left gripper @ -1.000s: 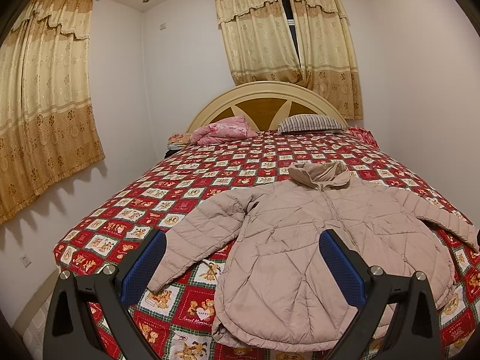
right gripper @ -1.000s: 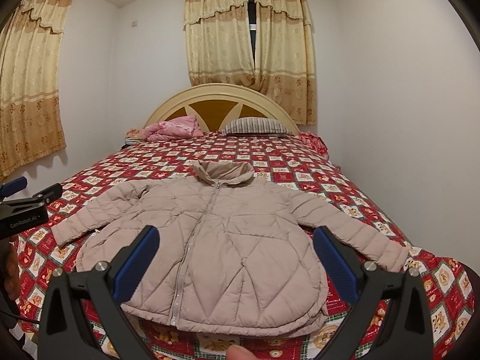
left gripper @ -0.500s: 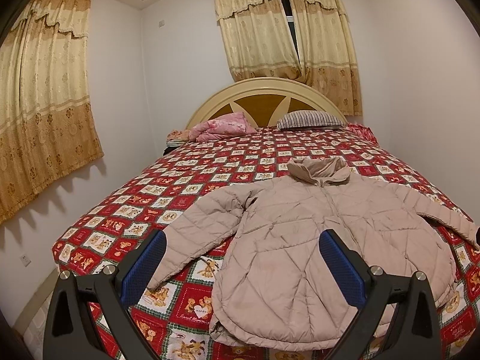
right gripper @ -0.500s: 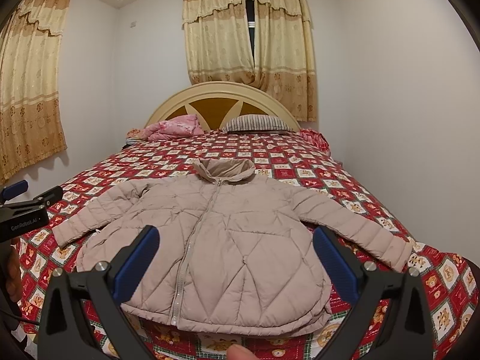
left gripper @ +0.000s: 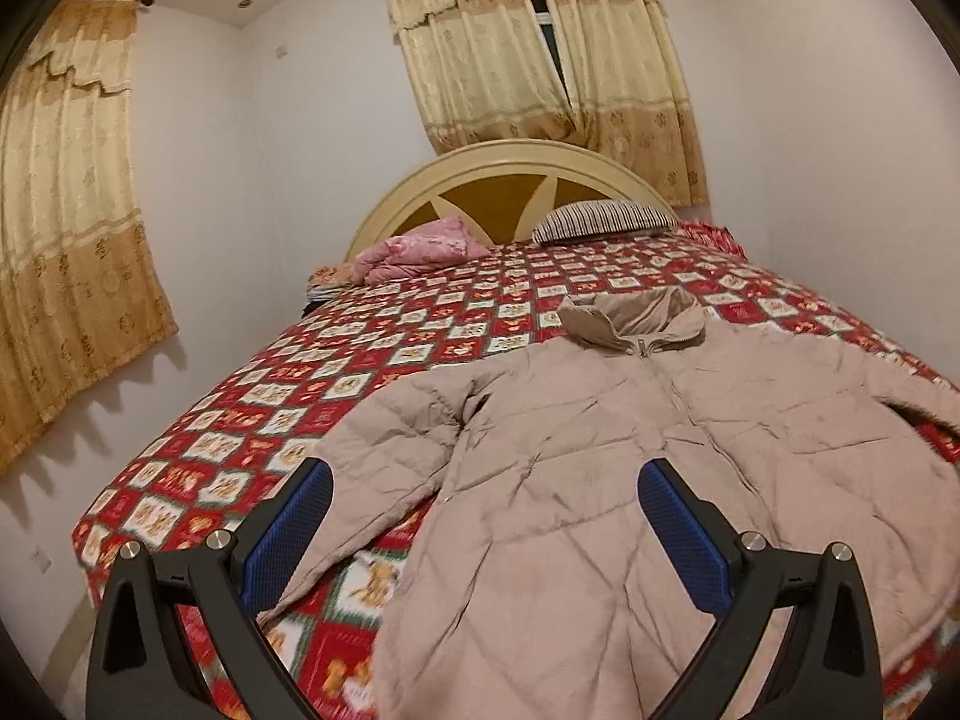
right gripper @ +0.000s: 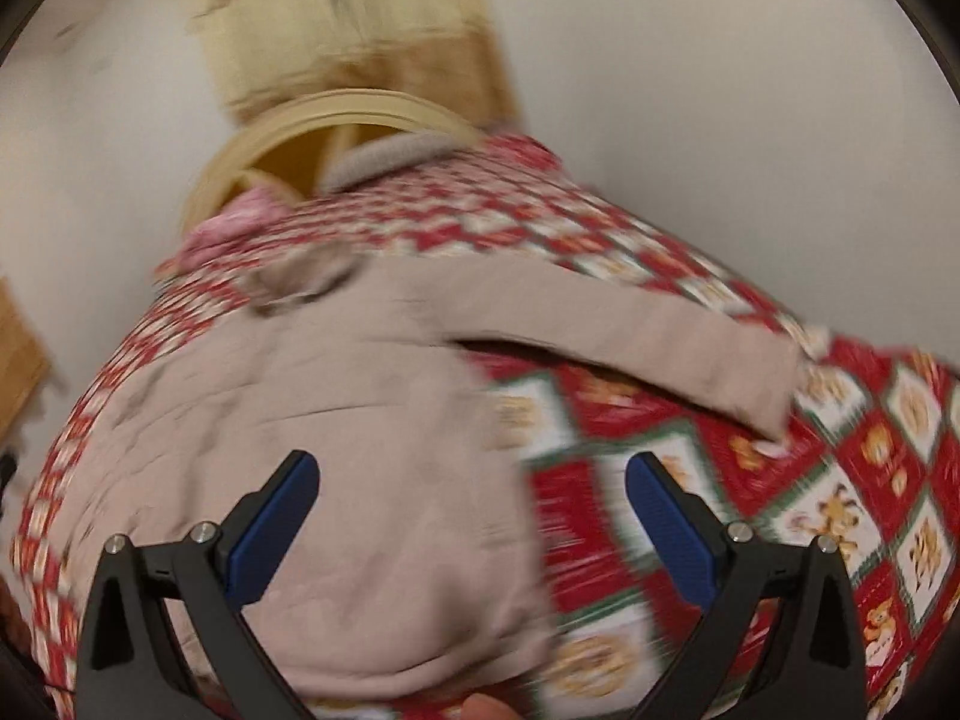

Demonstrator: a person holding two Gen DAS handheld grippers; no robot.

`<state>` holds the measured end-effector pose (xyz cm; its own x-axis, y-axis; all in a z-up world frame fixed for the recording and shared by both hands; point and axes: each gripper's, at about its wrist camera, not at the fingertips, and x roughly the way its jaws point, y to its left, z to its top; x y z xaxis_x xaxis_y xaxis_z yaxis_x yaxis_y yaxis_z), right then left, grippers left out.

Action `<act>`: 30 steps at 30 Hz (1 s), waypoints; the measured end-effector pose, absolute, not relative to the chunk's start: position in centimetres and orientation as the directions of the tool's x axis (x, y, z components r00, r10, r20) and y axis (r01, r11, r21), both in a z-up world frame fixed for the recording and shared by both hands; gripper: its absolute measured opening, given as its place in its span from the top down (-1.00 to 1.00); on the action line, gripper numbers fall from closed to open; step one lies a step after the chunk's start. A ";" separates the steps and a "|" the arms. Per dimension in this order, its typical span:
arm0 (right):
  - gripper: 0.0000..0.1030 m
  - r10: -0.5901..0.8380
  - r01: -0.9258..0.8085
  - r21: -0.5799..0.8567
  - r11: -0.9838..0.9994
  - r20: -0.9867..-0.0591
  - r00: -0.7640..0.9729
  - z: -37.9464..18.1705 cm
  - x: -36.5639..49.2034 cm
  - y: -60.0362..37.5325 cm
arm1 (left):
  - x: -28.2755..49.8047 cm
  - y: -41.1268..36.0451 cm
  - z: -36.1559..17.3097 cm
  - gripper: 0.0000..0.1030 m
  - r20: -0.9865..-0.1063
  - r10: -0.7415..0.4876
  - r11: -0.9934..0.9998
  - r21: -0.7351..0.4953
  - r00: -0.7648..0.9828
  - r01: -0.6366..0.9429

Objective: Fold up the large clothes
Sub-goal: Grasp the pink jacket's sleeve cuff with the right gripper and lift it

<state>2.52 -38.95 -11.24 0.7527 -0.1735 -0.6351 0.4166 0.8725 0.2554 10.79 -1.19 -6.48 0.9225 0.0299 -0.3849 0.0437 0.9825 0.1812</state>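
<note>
A beige quilted jacket (left gripper: 630, 456) lies flat and face up on the bed, zipped, collar toward the headboard, sleeves spread. My left gripper (left gripper: 480, 510) is open and empty, above the jacket's left side near its left sleeve (left gripper: 384, 456). My right gripper (right gripper: 471, 510) is open and empty, above the jacket's right hem edge; this view is motion-blurred. The jacket (right gripper: 336, 432) fills its left half and the right sleeve (right gripper: 648, 336) stretches out to the right, its cuff on the bedspread.
The bed has a red patchwork bedspread (left gripper: 360, 372) and a cream arched headboard (left gripper: 504, 180). A pink bundle (left gripper: 420, 249) and a striped pillow (left gripper: 600, 219) lie at the head. Walls stand close on both sides, with gold curtains (left gripper: 66, 228).
Both grippers have moved closer to the bed and lower. The right gripper has swung quickly to the right, toward the right sleeve. The jacket has not moved.
</note>
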 end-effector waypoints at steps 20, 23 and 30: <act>-0.30 -0.332 0.730 0.104 0.676 -0.841 0.428 -16.6 7.0 -57.3 | 24.5 -2.1 -15.1 -0.98 -0.518 0.118 0.972 0.236 0.847 0.010; 0.21 -0.287 0.692 0.134 0.709 -0.842 0.456 -17.2 7.5 -57.1 | 24.5 -2.2 -15.1 -0.98 -0.517 0.114 0.973 0.232 0.849 0.010; 0.74 -0.325 0.647 0.112 0.754 -0.792 0.516 -12.8 7.5 -56.3 | 23.0 -1.7 -13.8 -0.98 -0.509 0.080 0.981 0.190 0.857 0.022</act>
<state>7.55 -56.34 -12.84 0.5162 -0.3252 -0.7923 0.6471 0.7541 0.1121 22.98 -1.68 -13.80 0.8569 0.0799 -0.5092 0.0217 0.9815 0.1904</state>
